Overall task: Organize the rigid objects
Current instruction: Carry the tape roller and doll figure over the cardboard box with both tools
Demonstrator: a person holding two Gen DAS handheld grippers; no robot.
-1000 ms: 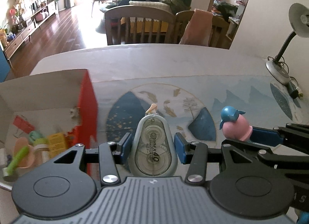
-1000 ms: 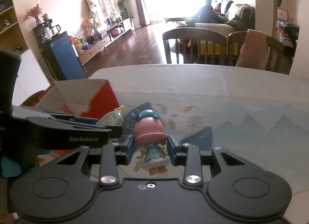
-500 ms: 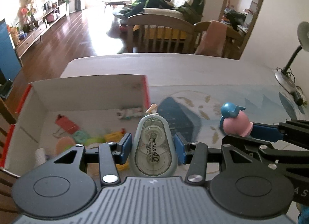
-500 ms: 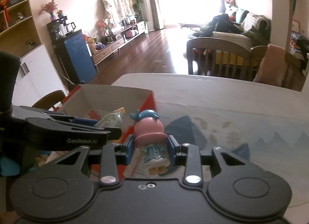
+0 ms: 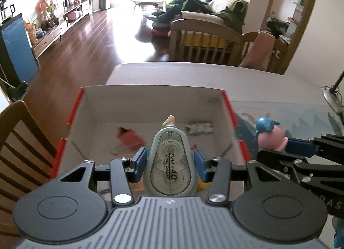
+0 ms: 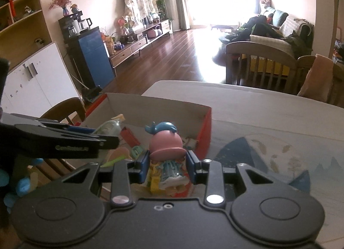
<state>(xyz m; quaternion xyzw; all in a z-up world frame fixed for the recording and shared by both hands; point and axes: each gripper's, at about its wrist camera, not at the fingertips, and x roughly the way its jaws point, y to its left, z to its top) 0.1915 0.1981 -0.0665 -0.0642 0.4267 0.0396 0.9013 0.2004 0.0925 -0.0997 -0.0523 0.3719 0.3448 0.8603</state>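
Note:
My left gripper (image 5: pixel 170 164) is shut on a grey correction tape dispenser (image 5: pixel 170 163) and holds it above the open red-and-white cardboard box (image 5: pixel 150 98). My right gripper (image 6: pixel 168 164) is shut on a toy figurine (image 6: pixel 166 154) with a pink head and blue whale hat, over the box's right part (image 6: pixel 206 128). The figurine also shows at the right in the left wrist view (image 5: pixel 271 135). The left gripper and the dispenser (image 6: pixel 108 127) show at the left in the right wrist view. Inside the box lie a red item (image 5: pixel 131 141) and a small white figure (image 5: pixel 198 128).
The box sits at the table's left edge on a mat with blue mountain print (image 6: pixel 279 156). A wooden chair (image 5: pixel 19 141) stands left of the box. More chairs (image 5: pixel 206 38) stand beyond the table's far edge. A desk lamp base (image 5: pixel 333 96) is at the right.
Both grippers have moved left with their objects, from over the mat to over the open box. The box now fills the middle of the left wrist view.

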